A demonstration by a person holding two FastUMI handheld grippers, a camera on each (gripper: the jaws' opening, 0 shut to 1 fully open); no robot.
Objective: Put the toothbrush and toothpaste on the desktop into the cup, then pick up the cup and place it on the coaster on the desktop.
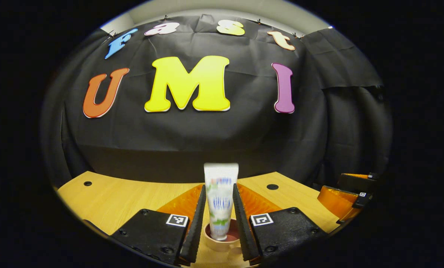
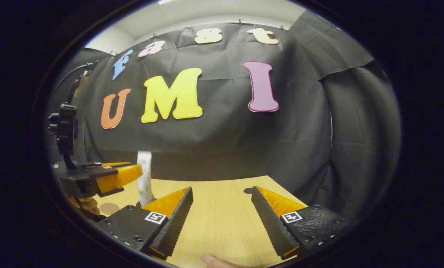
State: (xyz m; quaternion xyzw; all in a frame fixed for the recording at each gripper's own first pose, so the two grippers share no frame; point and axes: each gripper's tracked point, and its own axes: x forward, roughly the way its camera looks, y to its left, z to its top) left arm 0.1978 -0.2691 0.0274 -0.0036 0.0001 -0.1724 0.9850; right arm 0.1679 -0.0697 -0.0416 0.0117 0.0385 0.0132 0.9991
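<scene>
The toothpaste tube [image 1: 220, 201] stands straight up, its long side pointing up and down, with its bottom end just inside the cup [image 1: 222, 238]. The left gripper [image 1: 219, 219] squeezes the tube from both sides, right above the cup. So the next move is probably just to let go. The right gripper [image 2: 222, 214] is wide open and holds nothing, off to the side of the cup.

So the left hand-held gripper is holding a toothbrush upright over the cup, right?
Not a toothbrush: in the left gripper view the left hand-held gripper holds the toothpaste tube upright, its lower end in the cup.
</scene>
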